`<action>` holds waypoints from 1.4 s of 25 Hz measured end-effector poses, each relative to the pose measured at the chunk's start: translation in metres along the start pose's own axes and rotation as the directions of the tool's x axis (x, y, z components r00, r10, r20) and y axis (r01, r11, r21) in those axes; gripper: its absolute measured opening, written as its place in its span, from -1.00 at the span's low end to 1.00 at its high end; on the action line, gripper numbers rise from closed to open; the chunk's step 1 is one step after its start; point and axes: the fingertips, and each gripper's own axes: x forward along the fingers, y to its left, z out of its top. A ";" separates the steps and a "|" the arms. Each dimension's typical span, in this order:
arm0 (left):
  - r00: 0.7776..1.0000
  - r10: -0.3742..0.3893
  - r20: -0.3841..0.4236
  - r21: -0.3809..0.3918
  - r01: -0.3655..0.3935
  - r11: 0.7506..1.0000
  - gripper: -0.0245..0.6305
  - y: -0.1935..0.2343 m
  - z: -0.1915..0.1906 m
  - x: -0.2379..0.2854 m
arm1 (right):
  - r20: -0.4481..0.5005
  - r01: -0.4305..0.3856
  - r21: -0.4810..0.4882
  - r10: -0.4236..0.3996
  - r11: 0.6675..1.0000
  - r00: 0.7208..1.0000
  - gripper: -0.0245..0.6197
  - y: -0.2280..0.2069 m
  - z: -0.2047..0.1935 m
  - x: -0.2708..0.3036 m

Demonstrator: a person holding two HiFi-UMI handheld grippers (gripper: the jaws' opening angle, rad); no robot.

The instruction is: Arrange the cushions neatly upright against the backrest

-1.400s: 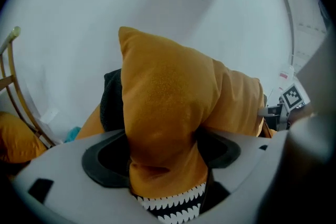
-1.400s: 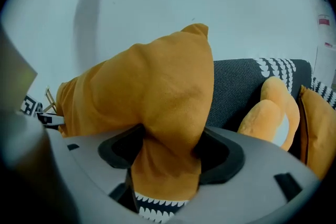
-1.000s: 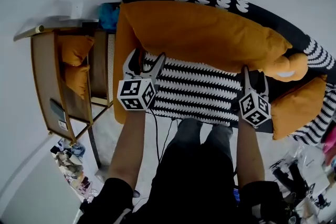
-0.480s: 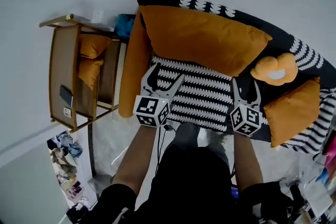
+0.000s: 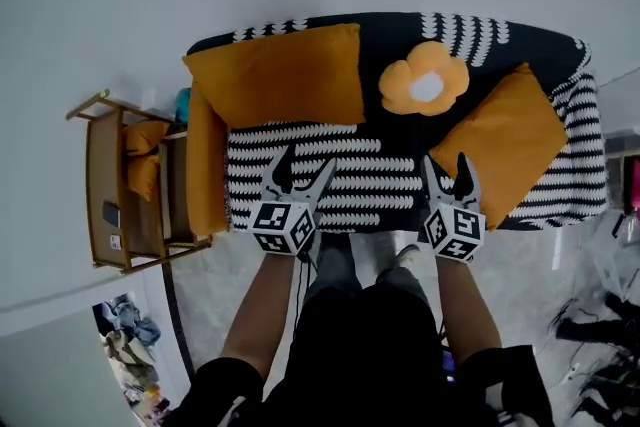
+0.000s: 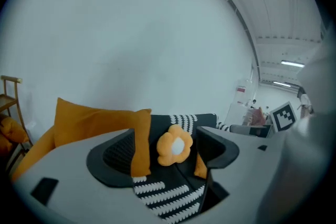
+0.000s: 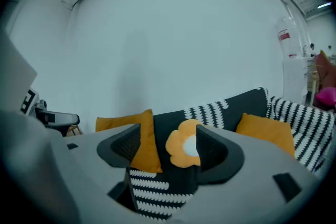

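Three cushions lined the sofa [image 5: 330,180] backrest [image 5: 400,30]: large orange cushion [image 5: 275,75] left, flower cushion [image 5: 425,87] centre, square orange cushion [image 5: 497,140] tilted right. Left tongs [image 5: 301,160] and right tongs [image 5: 446,162] hung near, empty, jaws apart though just narrowing.

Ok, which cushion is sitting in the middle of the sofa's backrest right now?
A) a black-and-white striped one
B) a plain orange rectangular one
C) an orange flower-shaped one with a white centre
C: in the head view the flower-shaped cushion sits mid-way along the backrest, with the wide orange cushion on one side and the square orange cushion on the other.
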 end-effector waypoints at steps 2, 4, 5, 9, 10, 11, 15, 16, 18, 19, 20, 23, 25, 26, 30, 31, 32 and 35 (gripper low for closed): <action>0.999 -0.050 0.010 0.027 0.050 0.998 0.23 -0.045 0.008 0.003 | 0.027 0.043 0.001 -0.043 0.999 0.999 0.15 -0.041 0.008 -0.040; 0.994 -0.104 0.021 0.050 0.103 0.993 0.23 -0.088 0.017 0.008 | 0.054 0.098 -0.007 -0.097 0.995 0.994 0.15 -0.080 0.016 -0.078; 0.992 -0.126 0.024 0.057 0.124 0.991 0.22 -0.107 0.019 0.009 | 0.065 0.124 -0.009 -0.123 0.992 0.990 0.15 -0.098 0.019 -0.098; 0.981 -0.192 0.006 0.070 0.191 0.979 0.22 -0.183 0.022 0.019 | 0.101 0.227 0.024 -0.229 0.973 0.968 0.15 -0.166 0.028 -0.172; 0.977 -0.215 -0.002 0.073 0.215 0.974 0.22 -0.203 0.022 0.024 | 0.107 0.252 0.038 -0.255 0.967 0.961 0.14 -0.181 0.030 -0.188; 0.970 -0.243 -0.010 0.078 0.243 0.967 0.22 -0.225 0.022 0.028 | 0.111 0.277 0.053 -0.281 0.960 0.953 0.14 -0.195 0.030 -0.204; 0.927 -0.367 -0.072 0.140 0.374 0.917 0.22 -0.306 0.012 0.040 | 0.104 0.383 0.120 -0.395 0.916 0.913 0.14 -0.246 0.016 -0.268; 0.914 -0.394 -0.090 0.152 0.404 0.902 0.22 -0.322 0.009 0.043 | 0.102 0.410 0.142 -0.426 0.901 0.899 0.12 -0.256 0.012 -0.282; 0.889 -0.443 -0.121 0.160 0.457 0.875 0.22 -0.347 0.004 0.050 | 0.101 0.459 0.183 -0.481 0.870 0.871 0.12 -0.272 0.005 -0.306; 0.877 -0.462 -0.134 0.163 0.479 0.862 0.22 -0.357 0.001 0.054 | 0.101 0.478 0.197 -0.502 0.856 0.859 0.12 -0.277 0.002 -0.314; 0.865 -0.479 -0.149 0.168 0.499 0.850 0.21 -0.366 -0.003 0.058 | 0.100 0.493 0.207 -0.519 0.845 0.849 0.11 -0.281 0.001 -0.321; 0.833 -0.520 -0.188 0.172 0.549 0.818 0.21 -0.389 -0.013 0.076 | 0.087 0.528 0.216 -0.555 0.821 0.828 0.11 -0.292 -0.002 -0.330; 0.810 -0.551 -0.202 0.146 0.581 0.801 0.21 -0.404 -0.020 0.092 | 0.075 0.554 0.209 -0.578 0.806 0.812 0.12 -0.301 0.000 -0.333; 0.797 -0.566 -0.209 0.132 0.597 0.791 0.21 -0.412 -0.023 0.100 | 0.070 0.569 0.206 -0.592 0.796 0.803 0.12 -0.307 0.002 -0.336; 0.750 -0.623 -0.221 0.112 0.654 0.748 0.21 -0.440 -0.020 0.134 | 0.063 0.622 0.176 -0.639 0.763 0.767 0.11 -0.331 0.024 -0.337; 0.745 -0.631 -0.218 0.112 0.661 0.742 0.21 -0.444 -0.014 0.144 | 0.067 0.630 0.161 -0.645 0.760 0.761 0.11 -0.337 0.033 -0.333; 0.741 -0.637 -0.213 0.113 0.666 0.737 0.21 -0.445 -0.007 0.156 | 0.074 0.634 0.150 -0.649 0.758 0.758 0.11 -0.343 0.044 -0.326; 0.740 -0.642 -0.202 0.129 0.670 0.731 0.20 -0.439 0.013 0.189 | 0.102 0.635 0.138 -0.648 0.760 0.754 0.11 -0.352 0.073 -0.299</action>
